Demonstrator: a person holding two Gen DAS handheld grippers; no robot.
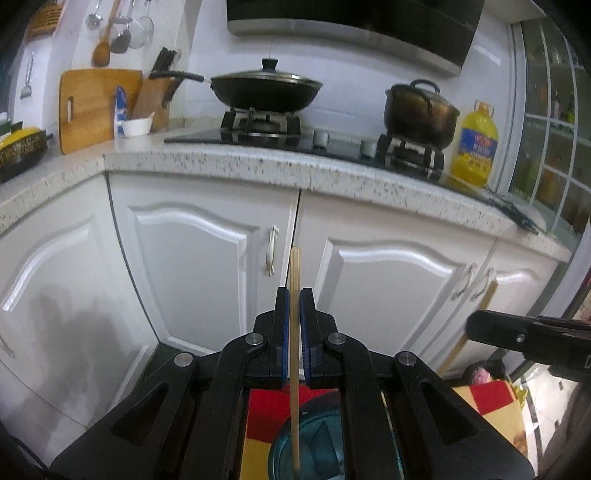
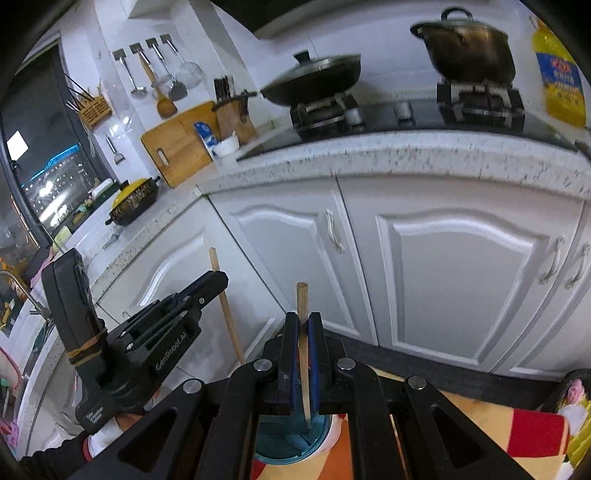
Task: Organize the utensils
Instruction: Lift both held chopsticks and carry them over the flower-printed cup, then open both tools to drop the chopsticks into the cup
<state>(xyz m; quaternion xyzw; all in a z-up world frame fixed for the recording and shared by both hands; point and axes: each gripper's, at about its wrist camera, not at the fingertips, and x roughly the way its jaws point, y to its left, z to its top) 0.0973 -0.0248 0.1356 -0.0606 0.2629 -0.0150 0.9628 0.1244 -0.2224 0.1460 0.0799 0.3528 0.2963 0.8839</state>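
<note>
Pale matt wooden chopstick (image 1: pixel 294 332), speckled stone countertop (image 1: pixel 295 166), glossy white cabinets (image 1: pixel 192 266)

A speckled pale stone countertop (image 1: pixel 258 162) wraps around a corner above white cabinet doors with arched raised panels (image 1: pixel 192 266) and pale curved handles (image 1: pixel 271 251), under white tiled walls (image 2: pixel 110 29). A black glass gas hob (image 1: pixel 332 142) is set into the counter beneath a black slanted range hood (image 1: pixel 351 26). A dark window (image 2: pixel 40 147) at the counter's far end shows city lights at night, and a glass-paned sliding door with white bars (image 1: pixel 554 122) stands at the other end.
</note>
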